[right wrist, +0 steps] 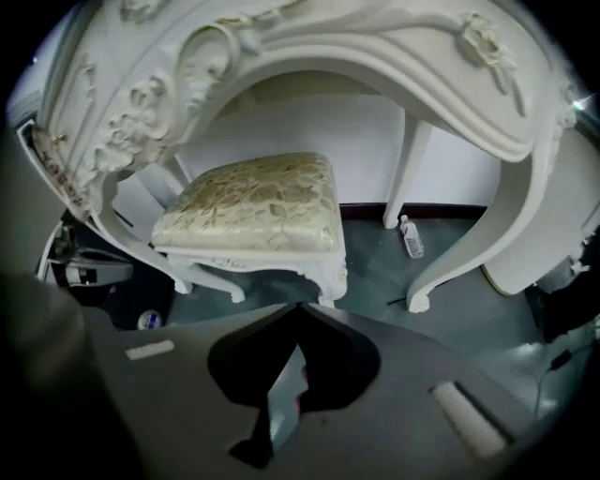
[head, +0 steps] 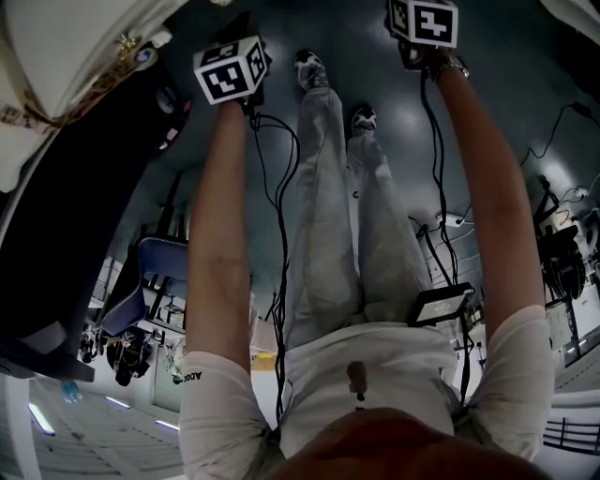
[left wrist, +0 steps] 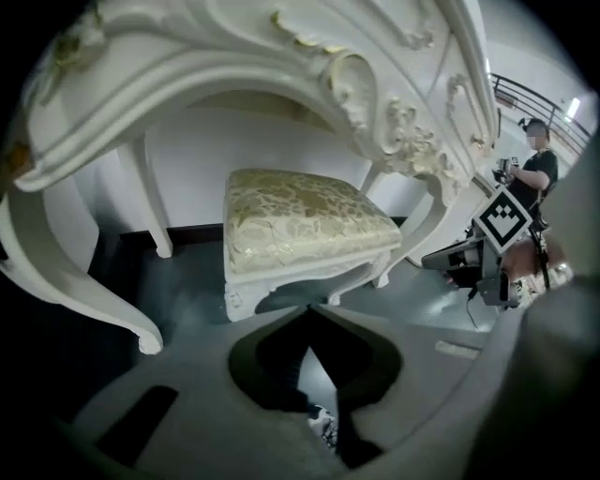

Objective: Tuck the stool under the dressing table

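A white carved stool [left wrist: 305, 220] with a cream and gold patterned cushion stands on the dark floor under the arch of the white dressing table [left wrist: 281, 56]. The right gripper view shows the same stool [right wrist: 253, 206] beneath the table's carved apron [right wrist: 375, 56]. My left gripper [left wrist: 309, 309] is shut and empty, a short way in front of the stool's front edge. My right gripper [right wrist: 300, 307] is also shut with nothing in it, just short of the stool's near corner leg. In the head view only the two marker cubes [head: 230, 70] [head: 427, 21] show, past my arms.
Curved table legs [left wrist: 141, 328] [right wrist: 422, 298] flank the stool. A plastic bottle [right wrist: 411, 236] lies on the floor by a rear leg. A person [left wrist: 534, 169] stands far right. Cables trail down my arms, and a blue chair [head: 155, 267] is behind me.
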{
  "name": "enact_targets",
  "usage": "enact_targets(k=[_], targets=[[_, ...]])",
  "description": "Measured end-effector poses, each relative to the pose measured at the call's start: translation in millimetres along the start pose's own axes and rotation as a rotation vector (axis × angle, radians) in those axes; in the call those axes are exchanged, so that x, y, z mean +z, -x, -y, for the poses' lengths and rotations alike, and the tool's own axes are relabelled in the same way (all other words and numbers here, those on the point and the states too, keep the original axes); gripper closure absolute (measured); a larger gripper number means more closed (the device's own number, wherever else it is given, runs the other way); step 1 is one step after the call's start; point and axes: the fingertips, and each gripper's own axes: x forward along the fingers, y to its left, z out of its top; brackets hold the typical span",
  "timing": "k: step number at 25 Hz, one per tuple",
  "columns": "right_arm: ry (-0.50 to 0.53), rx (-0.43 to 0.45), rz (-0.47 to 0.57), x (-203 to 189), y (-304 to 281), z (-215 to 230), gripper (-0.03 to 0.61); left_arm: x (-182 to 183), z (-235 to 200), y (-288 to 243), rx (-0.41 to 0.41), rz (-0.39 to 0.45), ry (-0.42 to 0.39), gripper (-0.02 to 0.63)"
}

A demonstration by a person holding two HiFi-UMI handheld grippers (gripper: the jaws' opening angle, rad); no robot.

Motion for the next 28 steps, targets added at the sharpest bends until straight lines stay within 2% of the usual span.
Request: enact_targets(k=[4, 9, 13, 15, 18, 21, 24, 28], targets=[[0.095, 0.048, -0.016, -38, 19, -18, 0.572, -42, 23, 25, -0.020, -0.010, -0.014, 0.606], [0.206, 0.150, -0.024, -98, 65, -42, 0.572, -96, 59, 72, -0.037, -0.002, 0.037, 0.606], [0.247, 0.197, -0.031, -142, 83, -72, 0.572, -148, 58, 111, -0.067, 0.016, 0.053, 0.606], [0.245, 0.230, -0.001, -154, 114, -72, 0.572, -159, 80, 137, -0.086, 0.035, 0.054, 0.606], [0.198, 0.260, 0.055, -149, 152, -53, 0.572, -151, 117, 163, -0.096, 0.058, 0.035, 0.607], [0.162, 0.247, 0.113, -129, 179, -42, 0.572, -127, 132, 189, -0.092, 0.128, 0.060, 0.606], [0.159, 0.261, 0.166, -120, 239, -47, 0.572, -108, 156, 249, -0.128, 0.199, 0.072, 0.606], [0.177, 0.326, 0.265, -102, 349, -59, 0.572, -83, 183, 351, -0.158, 0.269, 0.016, 0.606]])
